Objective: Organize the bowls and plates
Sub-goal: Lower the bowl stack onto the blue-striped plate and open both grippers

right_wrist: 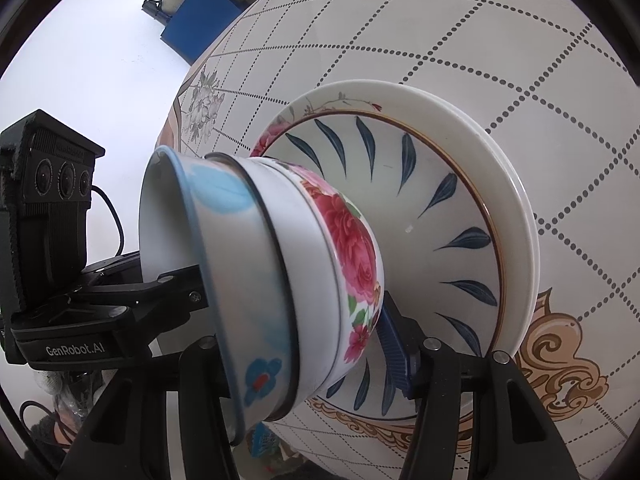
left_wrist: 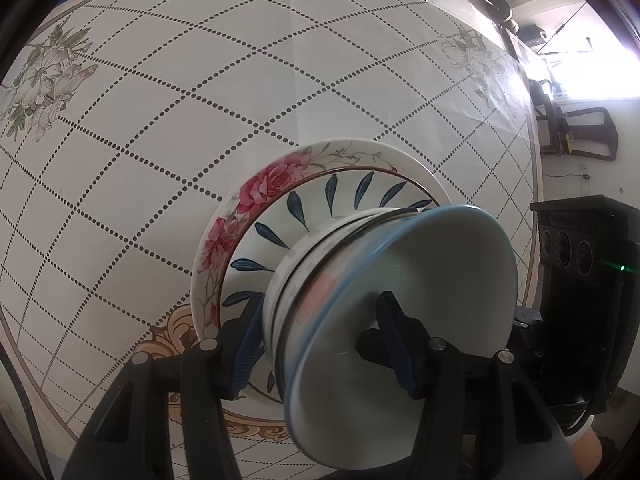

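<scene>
A stack of nested bowls [left_wrist: 400,300] sits on a blue-leaf plate [left_wrist: 320,208], which lies on a larger rose-rimmed plate [left_wrist: 256,196]. The top bowl [right_wrist: 224,264] is white with a blue rim; under it is a rose-patterned bowl [right_wrist: 352,240]. My left gripper [left_wrist: 320,332] is shut on the bowl stack's wall, one finger inside the top bowl, one outside. My right gripper [right_wrist: 304,352] grips the same stack from the opposite side; one blue pad [right_wrist: 394,344] presses the rose bowl, the other finger is hidden inside. The plates show in the right view [right_wrist: 460,208].
The dishes rest on a round table [left_wrist: 160,120] with a dotted lattice cloth and flower prints. The other gripper's black camera block [left_wrist: 588,248] is close by on the right; it also shows in the right wrist view [right_wrist: 44,200]. A chair [left_wrist: 576,132] stands beyond the table edge.
</scene>
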